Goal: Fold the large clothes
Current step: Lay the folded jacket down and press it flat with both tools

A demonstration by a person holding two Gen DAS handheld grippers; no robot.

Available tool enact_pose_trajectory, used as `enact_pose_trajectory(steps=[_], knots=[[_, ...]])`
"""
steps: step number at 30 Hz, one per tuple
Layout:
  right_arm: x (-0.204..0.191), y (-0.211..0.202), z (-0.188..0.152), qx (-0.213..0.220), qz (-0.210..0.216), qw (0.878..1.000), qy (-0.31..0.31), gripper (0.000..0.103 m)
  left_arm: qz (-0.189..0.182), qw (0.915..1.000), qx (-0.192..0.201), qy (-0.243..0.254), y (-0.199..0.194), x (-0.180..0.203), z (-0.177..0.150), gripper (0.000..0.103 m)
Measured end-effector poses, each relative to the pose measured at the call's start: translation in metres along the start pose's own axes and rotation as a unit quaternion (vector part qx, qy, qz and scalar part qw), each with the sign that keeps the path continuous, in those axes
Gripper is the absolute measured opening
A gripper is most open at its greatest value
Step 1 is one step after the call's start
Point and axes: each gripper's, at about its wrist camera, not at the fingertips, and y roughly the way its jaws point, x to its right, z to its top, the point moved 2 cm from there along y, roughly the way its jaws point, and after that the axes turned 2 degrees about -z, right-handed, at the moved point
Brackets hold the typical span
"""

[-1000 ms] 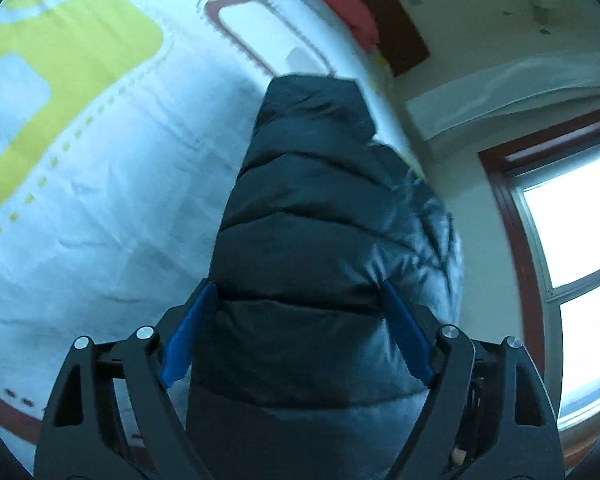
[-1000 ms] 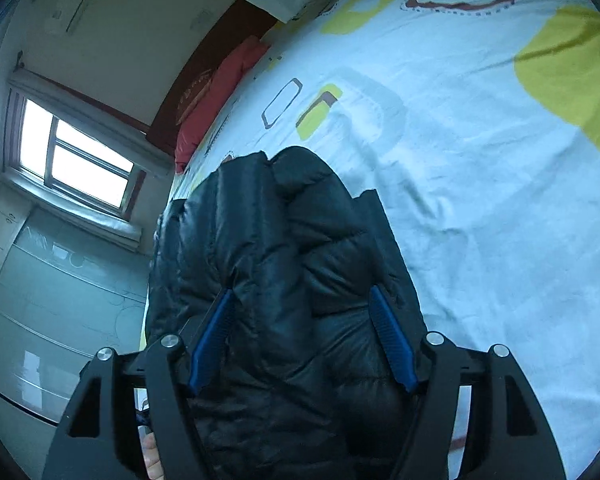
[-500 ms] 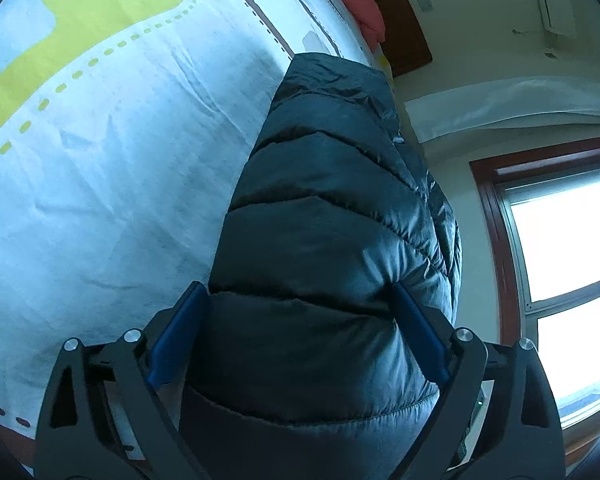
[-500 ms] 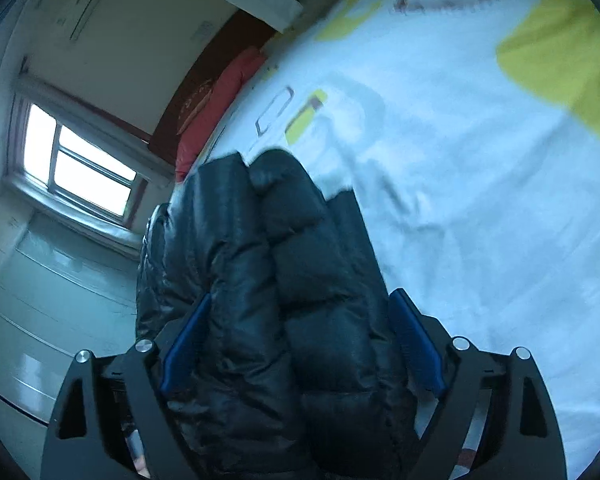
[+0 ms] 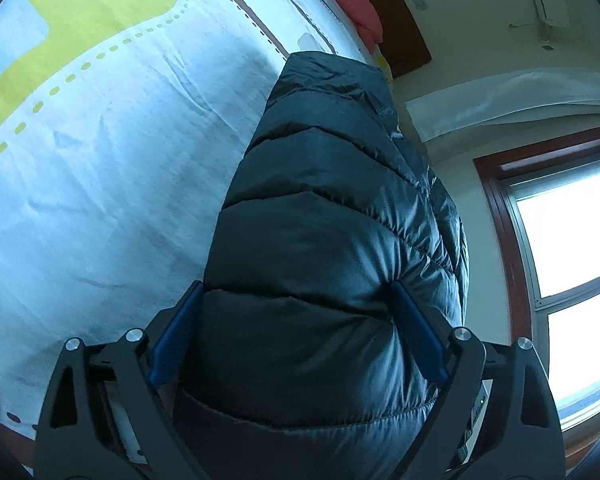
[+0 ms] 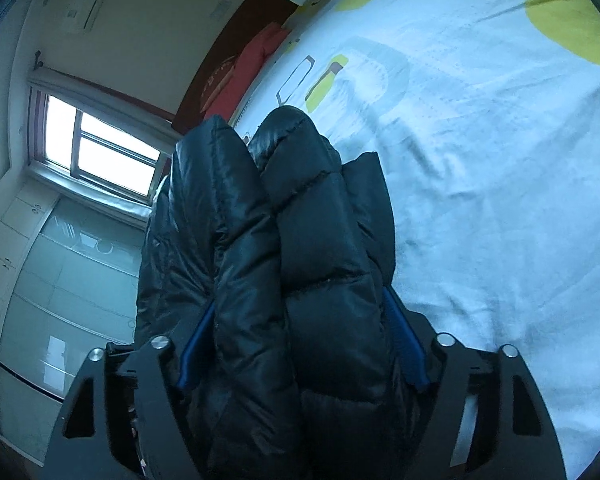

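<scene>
The left gripper (image 5: 296,332) has its blue pads pressed into both sides of a thick folded bundle of black quilted puffer jacket (image 5: 332,240). Its jaws stand wide because the padding fills the whole gap, and they have just closed a little on it. The right gripper (image 6: 300,344) holds the same jacket (image 6: 276,240) at another spot, where several puffy layers are stacked between its fingers; its jaws have just been closing and now bite visibly into the bulk. Ahead of each gripper the jacket runs outward over a white bedsheet (image 5: 100,184) printed with yellow and brown shapes, though whether its far end rests on the sheet or hangs just above it cannot be told. Beyond the bed, a red pillow (image 5: 360,12) lies against a dark headboard, and a window (image 6: 100,148) lights the room. The jacket looks light, soft and springy, with a slick shiny shell, so it will likely puff back open and slide unless taken deep across the full stack of layers, near the folded edge.
</scene>
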Motion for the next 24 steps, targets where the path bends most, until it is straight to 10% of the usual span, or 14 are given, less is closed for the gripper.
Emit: enact_pose_trajectory(steps=[16, 24], knots=[[-0.016, -0.005, -0.015, 0.016, 0.069, 0.997, 0.011, 0.04, 0.006, 0.9986, 0.02, 0.049, -0.016, 0.021, -0.001, 0.068], [-0.084, 0.071, -0.006, -0.016, 0.135, 0.991, -0.009, 0.038, 0.016, 0.9938, 0.083, 0.072, -0.07, 0.009, 0.058, 0.067]])
